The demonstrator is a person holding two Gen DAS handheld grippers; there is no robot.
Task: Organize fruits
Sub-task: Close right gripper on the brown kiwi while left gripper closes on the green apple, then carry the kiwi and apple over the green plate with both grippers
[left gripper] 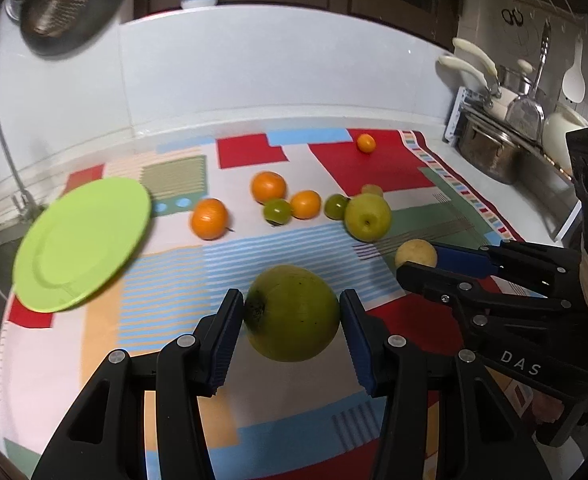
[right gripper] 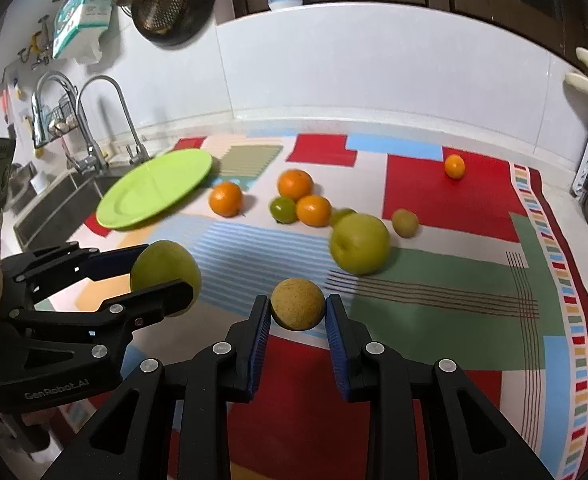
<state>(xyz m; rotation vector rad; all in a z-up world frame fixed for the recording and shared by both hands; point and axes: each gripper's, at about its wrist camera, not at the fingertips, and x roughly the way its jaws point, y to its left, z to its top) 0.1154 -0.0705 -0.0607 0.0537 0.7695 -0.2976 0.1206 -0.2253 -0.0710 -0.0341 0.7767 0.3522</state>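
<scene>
Both grippers holding fruit over a kitchen counter with a patchwork cloth.

The colourful block-patterned cloth [right gripper: 433,280] covers a white counter by a tiled wall; a round lime-green plate [right gripper: 154,188] lies at its sink-side edge. Oranges and green fruits sit loose mid-cloth, right of the plate. The left gripper [left gripper: 292,312] pinches a big green round fruit [left gripper: 292,314]; the right gripper [right gripper: 297,310] clamps a small tan ball-shaped fruit [right gripper: 297,308]. Plate's blurry, wall stuff is hard to read.

Ahead-left of your left gripper [left gripper: 292,316], green plate [left gripper: 82,244] is motion-blurred; small green fruit [right gripper: 341,214] half hidden behind the apple [right gripper: 359,244].
</scene>
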